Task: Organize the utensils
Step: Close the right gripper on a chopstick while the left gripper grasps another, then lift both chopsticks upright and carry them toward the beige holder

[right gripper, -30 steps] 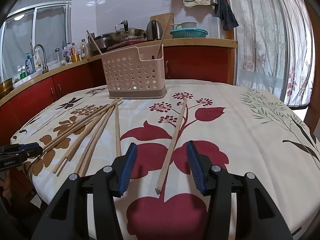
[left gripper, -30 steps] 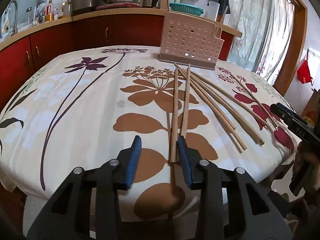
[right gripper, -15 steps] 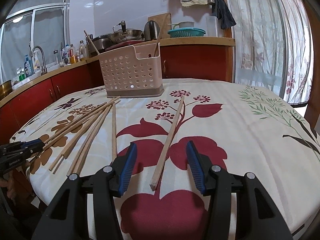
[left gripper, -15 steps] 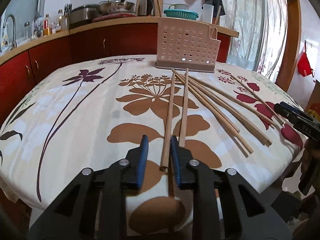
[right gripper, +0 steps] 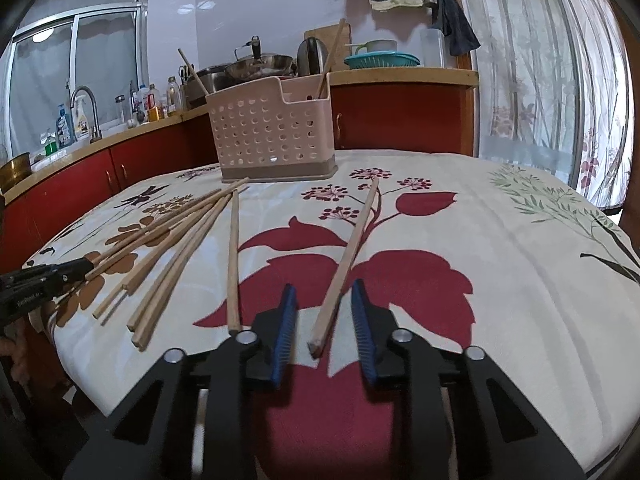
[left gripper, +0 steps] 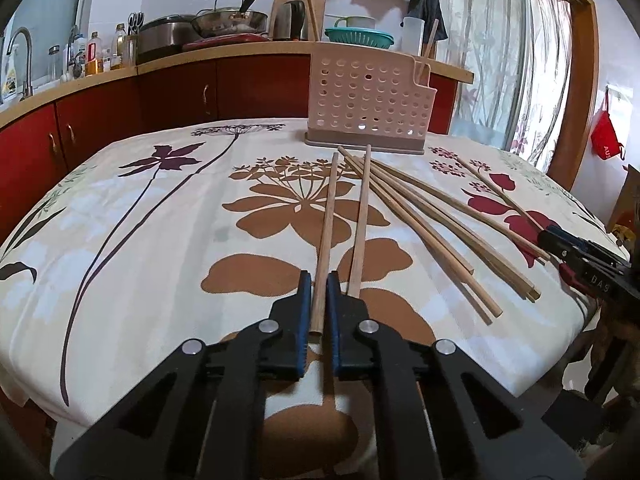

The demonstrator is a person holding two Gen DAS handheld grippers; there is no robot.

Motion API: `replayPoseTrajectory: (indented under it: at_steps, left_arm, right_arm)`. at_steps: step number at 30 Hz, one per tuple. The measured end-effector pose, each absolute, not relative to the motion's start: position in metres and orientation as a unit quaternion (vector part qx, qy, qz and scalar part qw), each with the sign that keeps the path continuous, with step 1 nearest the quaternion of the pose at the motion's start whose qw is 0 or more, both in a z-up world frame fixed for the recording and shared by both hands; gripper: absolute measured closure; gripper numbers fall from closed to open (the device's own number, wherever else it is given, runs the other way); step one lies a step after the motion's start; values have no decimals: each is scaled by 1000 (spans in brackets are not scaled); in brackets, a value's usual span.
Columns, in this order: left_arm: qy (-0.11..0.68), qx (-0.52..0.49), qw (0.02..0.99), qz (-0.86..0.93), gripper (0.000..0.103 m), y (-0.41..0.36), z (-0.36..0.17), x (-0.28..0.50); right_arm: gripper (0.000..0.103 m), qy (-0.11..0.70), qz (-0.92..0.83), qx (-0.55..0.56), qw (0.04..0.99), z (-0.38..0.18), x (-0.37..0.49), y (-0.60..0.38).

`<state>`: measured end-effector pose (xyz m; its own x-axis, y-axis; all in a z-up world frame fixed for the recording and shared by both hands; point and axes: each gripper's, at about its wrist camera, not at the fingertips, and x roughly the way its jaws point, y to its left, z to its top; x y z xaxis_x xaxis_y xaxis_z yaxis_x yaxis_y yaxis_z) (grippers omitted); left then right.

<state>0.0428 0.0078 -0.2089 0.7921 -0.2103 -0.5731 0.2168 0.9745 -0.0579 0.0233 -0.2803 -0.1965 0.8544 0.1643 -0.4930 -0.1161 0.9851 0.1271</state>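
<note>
Gripping a chopstick (left gripper: 326, 236) by its near end, the left gripper (left gripper: 318, 306) is clamping it between its blue pads, jaws almost together; the stick is lying on the flowered tablecloth (left gripper: 132, 240), far tip pointing at the perforated utensil holder (left gripper: 370, 106). The right gripper (right gripper: 325, 320) is closing on a second chopstick (right gripper: 348, 258); its near end is sitting between the jaws with gaps on both sides, so no grip yet. Step in hand, as I judge it: picking up one stick per gripper. Next each stick is needing a lift, a tip-up toward vertical, and a drop into the holder at the table's far side. More loose chopsticks (left gripper: 436, 232) are fanning out between the two grippers, one just beside the left grip, so a careless lift is risking dragging a neighbour. Two sticks are probably already standing in the holder, though hard to tell at this distance. A counter (right gripper: 400, 76) with pots is running behind.
</note>
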Motion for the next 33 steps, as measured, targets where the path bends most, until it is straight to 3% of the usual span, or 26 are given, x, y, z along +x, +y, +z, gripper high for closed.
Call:
replayPoseTrajectory:
  at_steps: [4,10,33]
  left_arm:
    - [302,6,947,-113,95,8,-209,43]
    - [301,-1,948,-106,96,10,-202,46]
    - [226,0,971,-81,96,25,-121,25]
  right_arm:
    - [90,259,64,55,962,-195,23,-287]
    - [96,253,58,47,965,-188,21,-289]
    - [96,162,47,27,985,-101,5,-292]
